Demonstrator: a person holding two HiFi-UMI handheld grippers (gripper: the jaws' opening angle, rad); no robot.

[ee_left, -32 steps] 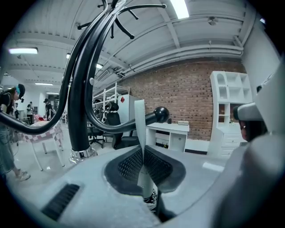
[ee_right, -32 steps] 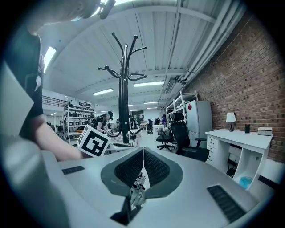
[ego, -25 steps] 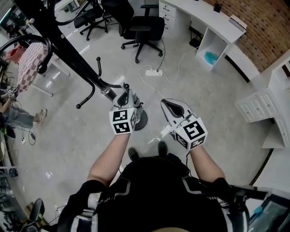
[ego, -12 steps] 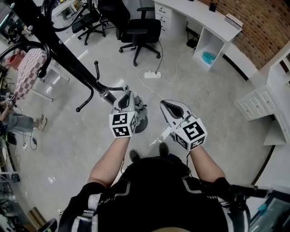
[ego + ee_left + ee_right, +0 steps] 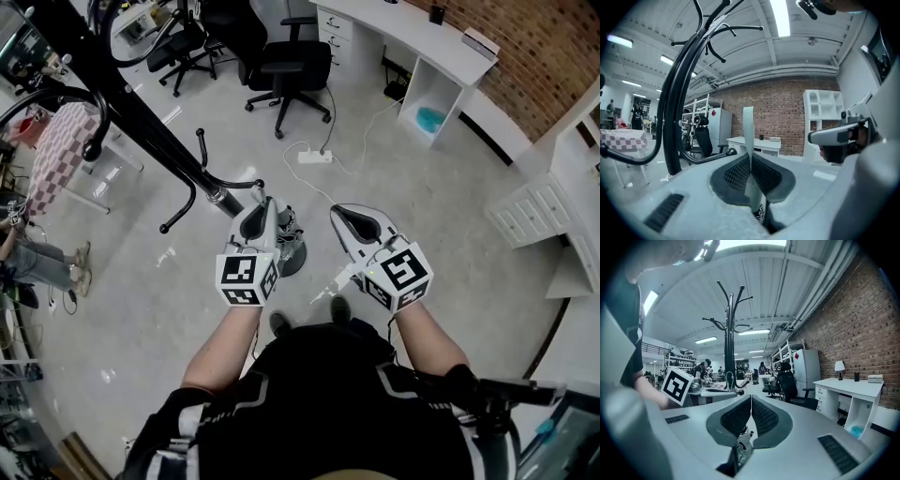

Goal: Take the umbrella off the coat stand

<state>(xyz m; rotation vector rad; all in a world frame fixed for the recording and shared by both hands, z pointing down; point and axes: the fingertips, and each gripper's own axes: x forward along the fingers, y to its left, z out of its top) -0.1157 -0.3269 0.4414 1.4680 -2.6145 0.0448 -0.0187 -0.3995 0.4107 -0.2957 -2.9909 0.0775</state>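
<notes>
Left gripper [image 5: 263, 211] is drawn back from the coat stand [image 5: 155, 127], toward the person [image 5: 319, 412] | umbrella: not made out anywhere on the stand, judged not yet taken | left and right gripper [image 5: 339, 216], before the stand's base: jaws pressed together, nothing held | reach, grasp, lift-off are left

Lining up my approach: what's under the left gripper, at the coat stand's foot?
Beside the left gripper, an edge of the dark round base of the coat stand shows on the floor. The gripper covers the rest and the pole's lower end.
</notes>
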